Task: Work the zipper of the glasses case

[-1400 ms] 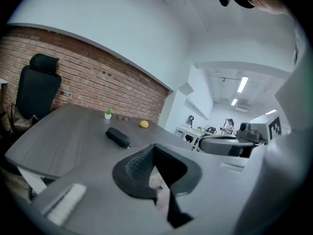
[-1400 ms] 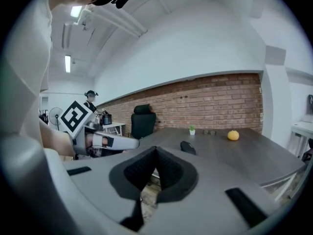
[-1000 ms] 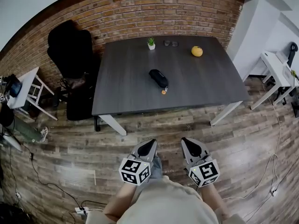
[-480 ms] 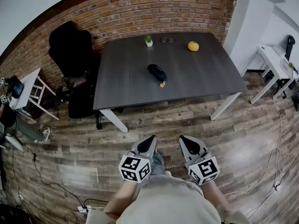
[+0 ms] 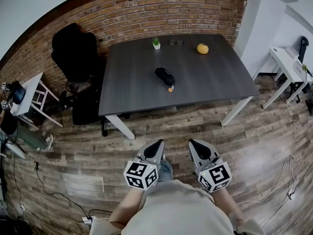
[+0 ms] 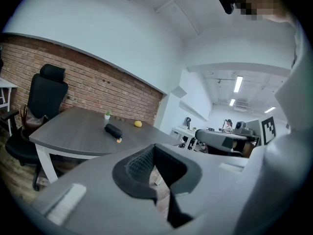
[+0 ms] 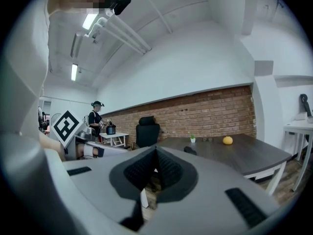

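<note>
1. I hold my left gripper and right gripper side by side over the wood floor, each with its jaws pressed together on nothing.
2. The black glasses case lies mid-way across the dark table, well apart from both grippers, with an orange zipper pull at its near end.
3. A potted plant and an orange fruit stand near the far edge.

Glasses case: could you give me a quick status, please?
Left gripper shut, empty; right gripper shut, empty. Glasses case on table, out of reach, untouched. Only wood floor between.
</note>
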